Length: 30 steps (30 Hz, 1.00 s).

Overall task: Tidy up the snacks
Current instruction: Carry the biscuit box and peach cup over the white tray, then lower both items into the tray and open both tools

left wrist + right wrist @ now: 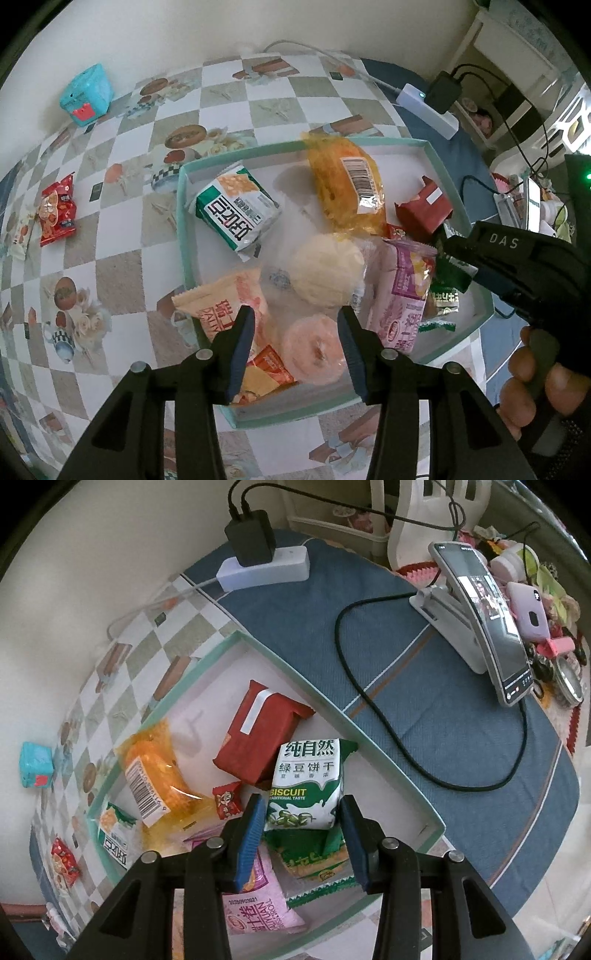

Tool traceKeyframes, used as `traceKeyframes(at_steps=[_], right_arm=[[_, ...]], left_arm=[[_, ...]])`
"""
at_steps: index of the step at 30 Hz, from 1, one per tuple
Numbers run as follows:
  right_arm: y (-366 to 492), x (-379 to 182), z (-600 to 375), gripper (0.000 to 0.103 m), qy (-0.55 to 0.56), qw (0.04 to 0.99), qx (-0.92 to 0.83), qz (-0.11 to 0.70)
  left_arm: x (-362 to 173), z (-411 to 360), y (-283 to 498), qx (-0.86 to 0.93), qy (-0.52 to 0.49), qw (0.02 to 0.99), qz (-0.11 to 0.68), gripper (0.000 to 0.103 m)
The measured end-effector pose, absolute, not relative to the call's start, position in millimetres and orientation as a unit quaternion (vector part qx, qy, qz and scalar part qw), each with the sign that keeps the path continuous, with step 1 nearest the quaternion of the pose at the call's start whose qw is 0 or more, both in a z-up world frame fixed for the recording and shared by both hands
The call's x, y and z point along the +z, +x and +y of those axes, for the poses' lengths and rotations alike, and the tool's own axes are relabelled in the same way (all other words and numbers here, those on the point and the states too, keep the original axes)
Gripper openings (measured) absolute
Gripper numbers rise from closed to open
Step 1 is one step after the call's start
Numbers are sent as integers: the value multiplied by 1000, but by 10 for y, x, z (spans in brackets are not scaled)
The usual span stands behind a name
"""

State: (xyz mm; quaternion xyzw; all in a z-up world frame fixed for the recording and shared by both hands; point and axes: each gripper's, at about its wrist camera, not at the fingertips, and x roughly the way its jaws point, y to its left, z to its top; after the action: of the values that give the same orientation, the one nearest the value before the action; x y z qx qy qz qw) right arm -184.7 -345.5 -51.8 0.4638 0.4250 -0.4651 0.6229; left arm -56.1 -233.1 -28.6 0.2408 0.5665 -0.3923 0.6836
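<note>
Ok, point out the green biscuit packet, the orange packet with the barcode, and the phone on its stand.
green biscuit packet [304,784], right wrist view, middle of its printed front.
orange packet [341,184], left wrist view, middle of the wrapper beside the barcode.
phone [487,624], right wrist view, middle of its screen.

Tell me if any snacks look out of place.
Yes. A red packet and a pale one lie on the tablecloth, outside the tray where the rest are piled.

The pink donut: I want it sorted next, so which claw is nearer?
Left. The left claw straddles the pink donut; the right claw sits at the green biscuit pack, further right.
</note>
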Motion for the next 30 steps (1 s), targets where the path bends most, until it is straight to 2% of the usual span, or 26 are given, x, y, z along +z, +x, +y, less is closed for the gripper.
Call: traceKeyframes(at_steps=[3, 6, 8, 13, 20, 21, 22, 30], right_arm=[[-1845, -505, -3455, 47, 464, 622, -465, 426], [-1854, -477, -3426, 56, 463, 624, -461, 428], [-1830, -467, -3411, 59, 461, 627, -458, 429], [-1776, -453, -3380, 67, 457, 633, -452, 431], [-1648, -393, -3263, 74, 438, 646, -445, 439], [-1615, -382, -3235, 75, 434, 649, -442, 441], [-1576, -367, -3206, 76, 429, 653, -439, 443], [-1224, -252, -2916, 80, 391, 690, -403, 457]], left_arm=[[-264, -2313, -526, -390, 236, 687, 567, 54], [-224, -2286, -474, -383, 231, 696, 562, 58], [-201, -2257, -417, -376, 224, 703, 561, 67], [-177, -2154, -216, -348, 200, 719, 567, 72], [-159, -1941, 110, -297, 166, 746, 572, 77], [-157, -1905, 160, -289, 161, 750, 573, 80], [-153, -1855, 220, -279, 155, 755, 573, 87], [-103, -1475, 628, -222, 108, 781, 574, 87]])
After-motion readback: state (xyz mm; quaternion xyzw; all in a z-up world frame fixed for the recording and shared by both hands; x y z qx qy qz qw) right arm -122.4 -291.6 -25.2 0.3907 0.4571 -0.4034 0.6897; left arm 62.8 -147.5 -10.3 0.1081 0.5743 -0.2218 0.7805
